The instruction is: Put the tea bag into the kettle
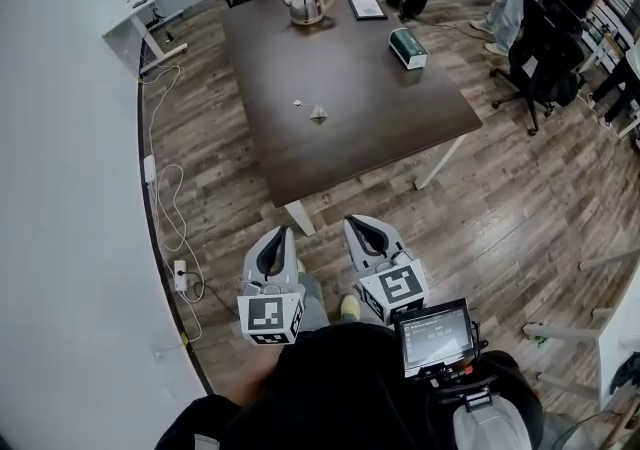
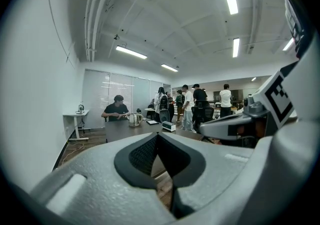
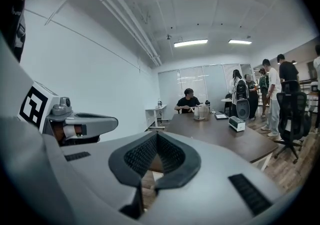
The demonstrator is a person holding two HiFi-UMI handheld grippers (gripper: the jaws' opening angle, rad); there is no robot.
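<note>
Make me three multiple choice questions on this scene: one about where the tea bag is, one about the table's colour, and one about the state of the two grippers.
1. Where is the tea bag?
A. Inside the kettle
B. On the table, near its middle
C. On the floor

2. What colour is the table top?
A. White
B. Dark brown
C. Green

3. How are the left gripper and right gripper?
A. Both shut and empty
B. Both wide open
C. One shut on the tea bag

Answers:
1. B, it lies on the bare top, well apart from the kettle.
2. B, the head view shows a dark brown top.
3. A, each gripper's fingers meet with nothing between them.
</note>
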